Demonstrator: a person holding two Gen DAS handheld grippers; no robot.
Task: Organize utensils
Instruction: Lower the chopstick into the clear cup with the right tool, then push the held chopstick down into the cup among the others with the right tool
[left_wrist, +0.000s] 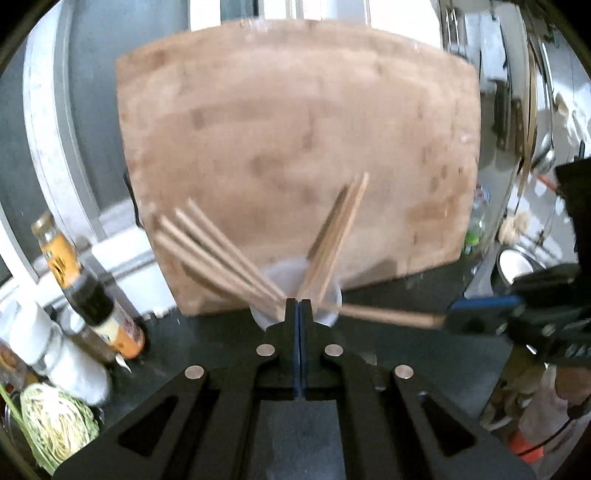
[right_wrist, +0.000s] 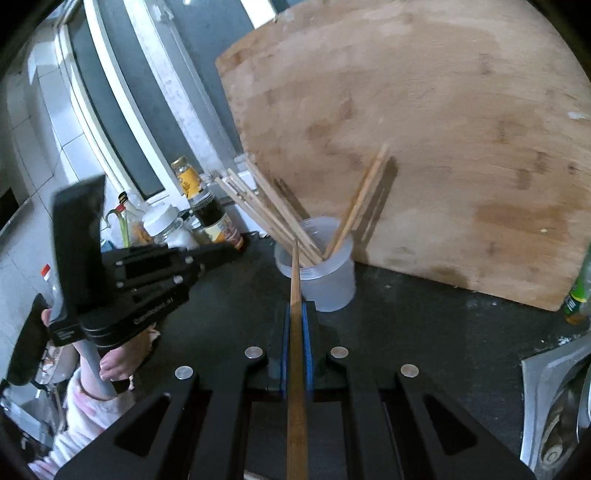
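Observation:
A translucent plastic cup (right_wrist: 325, 277) stands on the dark counter, with several wooden chopsticks (right_wrist: 273, 218) leaning out of it against a big wooden cutting board (right_wrist: 443, 147). My right gripper (right_wrist: 296, 306) is shut on one wooden chopstick (right_wrist: 295, 332), whose tip reaches the cup's rim. In the left wrist view that chopstick (left_wrist: 388, 315) runs from the right gripper (left_wrist: 476, 314) toward the cup (left_wrist: 325, 314). My left gripper (left_wrist: 298, 303) is shut and empty, just in front of the cup. From the right wrist view, the left gripper's body (right_wrist: 147, 273) sits at the left.
Sauce bottles and jars (left_wrist: 85, 288) crowd the counter's left side by a white window frame (left_wrist: 48, 129). A green bottle (right_wrist: 580, 291) stands at the right, a metal object (right_wrist: 554, 406) at the lower right. A person's hand (right_wrist: 110, 365) in a pale sleeve holds the left tool.

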